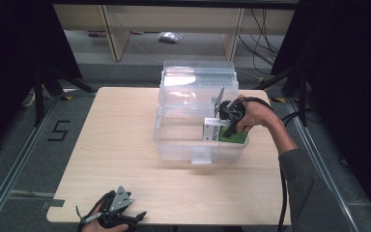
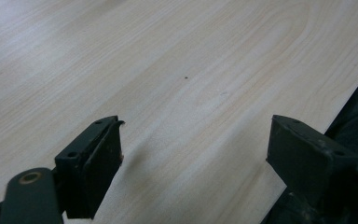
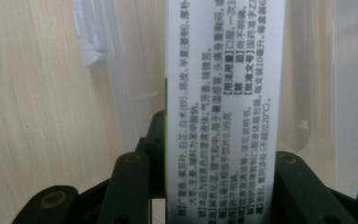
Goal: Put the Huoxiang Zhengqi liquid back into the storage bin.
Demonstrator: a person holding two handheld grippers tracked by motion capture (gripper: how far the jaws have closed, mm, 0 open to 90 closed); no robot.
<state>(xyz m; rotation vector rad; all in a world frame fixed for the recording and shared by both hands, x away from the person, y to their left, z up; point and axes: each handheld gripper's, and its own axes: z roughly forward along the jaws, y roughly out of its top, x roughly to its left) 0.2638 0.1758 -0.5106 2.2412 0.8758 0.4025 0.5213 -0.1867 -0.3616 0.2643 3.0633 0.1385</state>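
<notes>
A green and white carton (image 1: 220, 133) hangs inside the clear plastic bin (image 1: 174, 140) near its right front wall, held by my right gripper (image 1: 229, 126), whose jaws are shut on it. In the right gripper view the carton's white printed face (image 3: 223, 93) runs up between the two black jaws, with the bin's wall (image 3: 121, 93) behind it. My left gripper (image 1: 134, 218) rests at the table's front edge on the left. In the left gripper view its fingers (image 2: 91, 165) stand wide apart over bare wood, nothing between them.
The bin's clear lid (image 1: 198, 79) stands open behind it, toward the far table edge. The light wooden table (image 1: 116, 145) has free room left of the bin. Black stands and cables flank the table; shelving legs (image 1: 113, 34) stand beyond.
</notes>
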